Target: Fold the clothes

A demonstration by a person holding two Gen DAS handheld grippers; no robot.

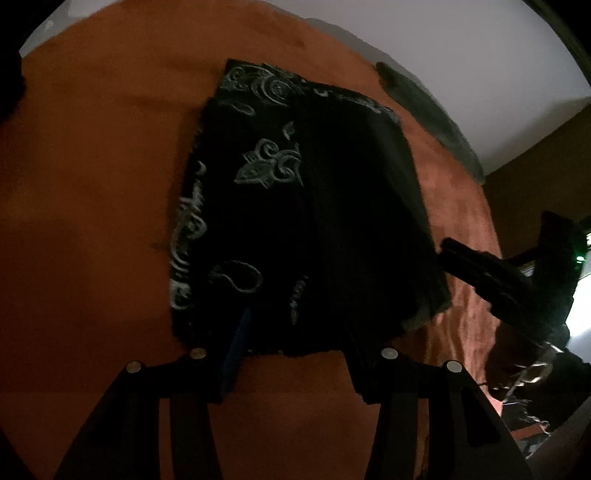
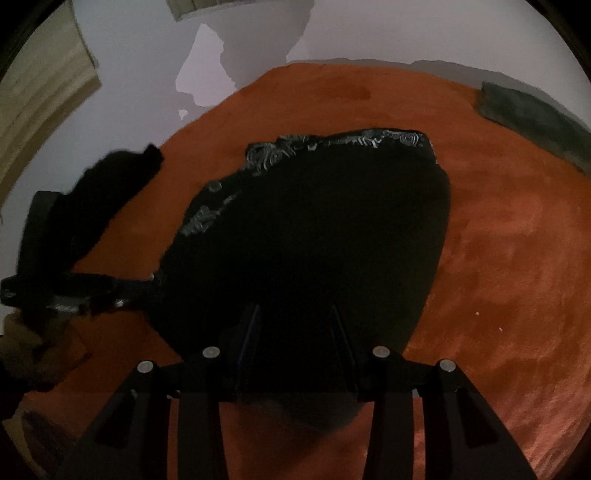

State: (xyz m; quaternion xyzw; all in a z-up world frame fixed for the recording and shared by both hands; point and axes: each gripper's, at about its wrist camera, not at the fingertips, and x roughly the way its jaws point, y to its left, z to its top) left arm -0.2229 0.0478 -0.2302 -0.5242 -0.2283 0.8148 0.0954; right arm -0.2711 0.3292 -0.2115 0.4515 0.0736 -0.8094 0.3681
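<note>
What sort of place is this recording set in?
Probably a room in a home: a black patterned garment lies on an orange plush cover, likely a bed, against a plain pale wall. The lighting is dim.

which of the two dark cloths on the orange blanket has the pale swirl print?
The black folded cloth mid-blanket, just ahead of the left gripper; pale swirls cover it. The dark grey-green cloth at the orange blanket's far edge looks plain.

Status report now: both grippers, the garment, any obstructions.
Left gripper open over near hem. Right gripper: grip unclear, too dark. Black patterned garment folded on orange surface. Nothing in the way.
</note>
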